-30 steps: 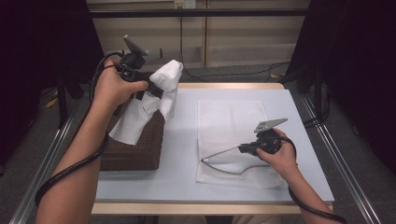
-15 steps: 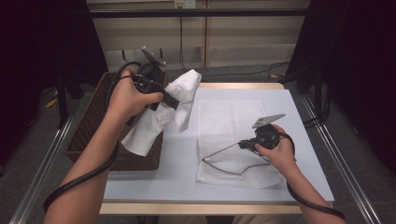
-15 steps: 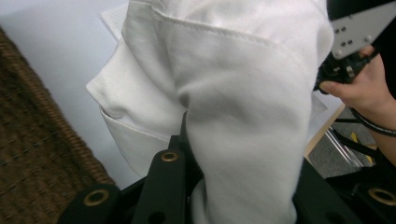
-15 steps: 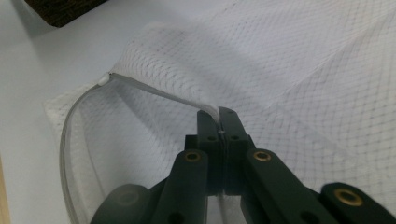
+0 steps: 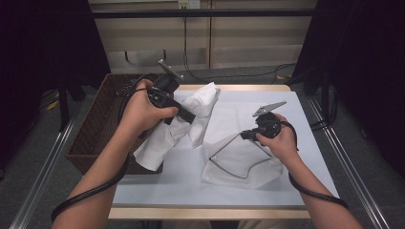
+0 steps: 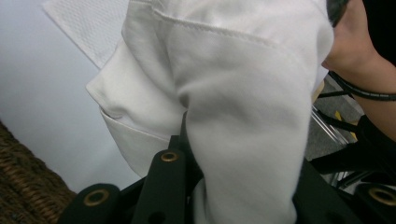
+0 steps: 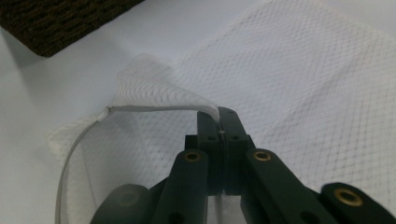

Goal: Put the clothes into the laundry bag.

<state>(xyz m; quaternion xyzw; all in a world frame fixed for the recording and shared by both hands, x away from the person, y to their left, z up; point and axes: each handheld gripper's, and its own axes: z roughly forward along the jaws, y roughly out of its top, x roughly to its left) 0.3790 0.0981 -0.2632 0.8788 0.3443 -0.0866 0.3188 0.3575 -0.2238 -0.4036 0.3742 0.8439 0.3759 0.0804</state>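
Note:
A white cloth garment [image 5: 206, 101] hangs from my left gripper [image 5: 190, 117], whose jaws are shut on a fold of it; it dangles over the table's left side, beside the basket. In the left gripper view the garment [image 6: 243, 93] drapes over the jaws. A white mesh bag [image 5: 241, 164] lies on the table to the right. My right gripper [image 5: 241, 135] is shut on the bag's rim and holds that edge lifted, so the mouth gapes toward the garment. The right gripper view shows the jaws [image 7: 219, 122] pinched on the mesh rim [image 7: 154, 108].
A brown wicker basket [image 5: 93, 131] stands at the table's left edge, partly under my left forearm. The white tabletop [image 5: 191, 188] runs to a wooden front edge. Black cables trail from both grippers. Metal rails line the floor on both sides.
My left hand has carried the garment right and down, from above the basket toward the mesh bag. My right gripper has raised the bag's rim, and the mouth stands wider.

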